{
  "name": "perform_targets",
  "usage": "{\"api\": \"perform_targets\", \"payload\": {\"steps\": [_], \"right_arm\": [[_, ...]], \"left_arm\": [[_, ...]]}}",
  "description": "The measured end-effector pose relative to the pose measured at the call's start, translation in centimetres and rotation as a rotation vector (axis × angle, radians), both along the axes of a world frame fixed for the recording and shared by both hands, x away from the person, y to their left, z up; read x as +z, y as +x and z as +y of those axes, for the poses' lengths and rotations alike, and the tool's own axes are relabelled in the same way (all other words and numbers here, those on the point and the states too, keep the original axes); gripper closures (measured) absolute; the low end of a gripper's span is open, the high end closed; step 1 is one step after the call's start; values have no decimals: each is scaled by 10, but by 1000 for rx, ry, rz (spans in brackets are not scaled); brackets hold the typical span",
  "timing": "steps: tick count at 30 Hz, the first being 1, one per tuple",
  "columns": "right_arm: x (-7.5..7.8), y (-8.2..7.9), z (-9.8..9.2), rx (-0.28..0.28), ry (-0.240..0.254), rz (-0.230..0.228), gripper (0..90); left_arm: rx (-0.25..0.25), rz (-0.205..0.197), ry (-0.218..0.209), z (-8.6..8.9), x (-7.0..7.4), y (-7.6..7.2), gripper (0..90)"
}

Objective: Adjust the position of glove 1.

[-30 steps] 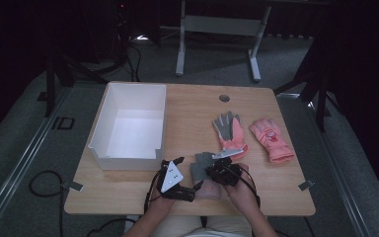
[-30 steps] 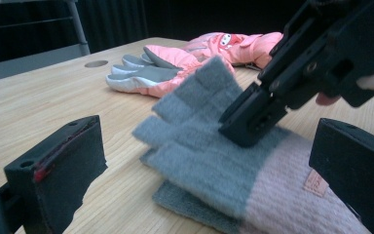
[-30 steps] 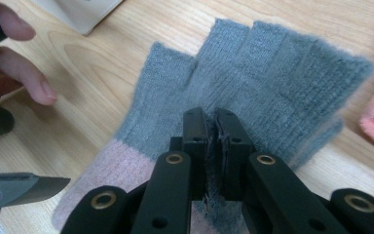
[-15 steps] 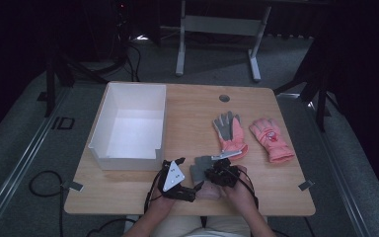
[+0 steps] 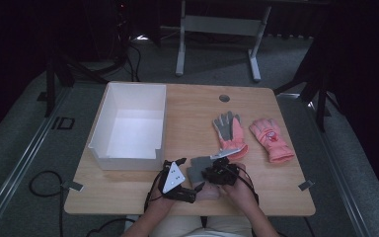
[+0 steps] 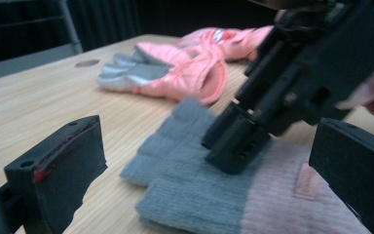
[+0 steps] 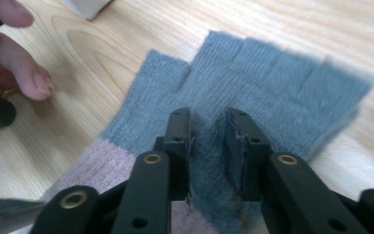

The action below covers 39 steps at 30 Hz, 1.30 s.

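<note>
Gloves are lying across the near half of the wooden table (image 5: pixel 192 113), three in all. Nearest the person, a knitted fingerless glove (image 5: pixel 197 167), grey at the finger end and pale pink at the cuff, is lying flat on the wood, between the two hand-held tools.

Right gripper (image 5: pixel 216 173) is pointing down onto the grey part of that glove. Its jaws have just been opening and are now standing a narrow gap apart, with a raised fold of grey knit (image 7: pixel 209 146) sitting between them; the pads are looking loose on it rather than pinching.

Left gripper (image 5: pixel 195 187) is sitting just beside the glove's cuff end, low over the table. Its jaws are standing wide apart, holding nothing, with the glove lying ahead of them on the table.

White box (image 5: pixel 128 148) is standing at the left side of the table, open at the top. Its inside is showing bare white floor and walls.

Farther right, a salmon glove with a grey palm (image 5: pixel 229 131) and a pink glove (image 5: pixel 271 138) are lying side by side, well apart from the box. A small round hole (image 5: pixel 224 98) is showing near the table's far edge.
</note>
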State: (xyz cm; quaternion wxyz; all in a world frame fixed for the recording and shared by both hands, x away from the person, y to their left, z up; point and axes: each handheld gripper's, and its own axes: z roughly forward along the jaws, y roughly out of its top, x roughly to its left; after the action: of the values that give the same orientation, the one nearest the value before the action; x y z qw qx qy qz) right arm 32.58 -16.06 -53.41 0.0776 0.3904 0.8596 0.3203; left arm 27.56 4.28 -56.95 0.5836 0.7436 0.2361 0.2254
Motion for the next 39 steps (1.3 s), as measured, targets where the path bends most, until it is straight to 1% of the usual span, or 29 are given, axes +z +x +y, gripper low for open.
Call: {"api": "perform_targets", "payload": {"steps": [1,2,3,5,7,9,10,11,13,16,17,18,19,20,21,22,23,24,25,27,28,29,30,32,34,36,37,38,39], "right_arm": [[4,0,-2,-4,4,-7,708],[8,0,-5,-11,14,-18,703],[11,1,-8,-18,16,-25,697],[18,5,-15,-30,15,-49,696],[22,9,-21,-48,23,-54,685],[25,13,-29,-67,30,-65,668],[26,15,-31,-75,36,-68,657],[27,16,-34,-83,44,-66,651],[25,18,-38,-90,51,-55,650],[19,22,-43,-110,58,-34,639],[18,23,-43,-115,59,-29,631],[16,25,-44,-116,61,-25,619],[14,27,-44,-121,65,-14,615],[11,28,-43,-124,63,-9,610],[8,30,-43,-129,59,4,605],[5,31,-43,-131,59,13,593],[2,32,-43,-137,64,22,583],[2,32,-43,-137,64,22,583],[-2,34,-42,-144,75,31,546],[-4,36,-40,-153,77,34,527],[-6,37,-38,-155,74,31,511],[-7,38,-37,-157,75,31,501],[-8,39,-35,-161,77,36,489],[-11,41,-32,-168,71,44,473],[-13,42,-31,-175,56,52,456],[-15,42,-30,-182,58,59,439],[-16,42,-31,-185,56,56,434],[-16,42,-31,-186,58,56,433],[-16,42,-30,-188,56,55,432]], "left_arm": [[-21,10,-3,0,1,0,0],[-30,15,2,0,1,0,0],[-39,23,18,0,2,0,0],[-79,33,25,-1,4,-2,0],[-100,18,50,-2,7,-7,0],[-100,7,63,-3,8,-13,0],[-86,15,79,-4,9,-16,0],[-86,44,86,-5,11,-17,0],[-107,106,90,-6,13,-18,0],[-112,143,135,-10,16,-19,0],[-118,156,137,-11,18,-18,0],[-150,176,130,-10,19,-16,0],[-169,177,118,-9,20,-16,0],[-179,173,123,-9,20,-16,0],[-190,171,149,-11,19,-15,0],[-185,156,182,-13,17,-16,0],[-199,151,202,-15,16,-16,1],[-199,151,202,-15,16,-16,47],[-220,136,250,-22,12,-17,68],[-250,112,296,-27,8,-17,135],[-256,103,318,-29,6,-17,142],[-270,100,348,-32,3,-16,151],[-278,74,387,-34,0,-17,174],[-273,41,436,-36,-4,-18,204],[-260,13,460,-36,-5,-19,242],[-254,-8,483,-35,-5,-19,290],[-251,-14,493,-35,-5,-19,311],[-239,-20,514,-36,-7,-18,336],[-242,-28,519,-36,-8,-18,341]]}}
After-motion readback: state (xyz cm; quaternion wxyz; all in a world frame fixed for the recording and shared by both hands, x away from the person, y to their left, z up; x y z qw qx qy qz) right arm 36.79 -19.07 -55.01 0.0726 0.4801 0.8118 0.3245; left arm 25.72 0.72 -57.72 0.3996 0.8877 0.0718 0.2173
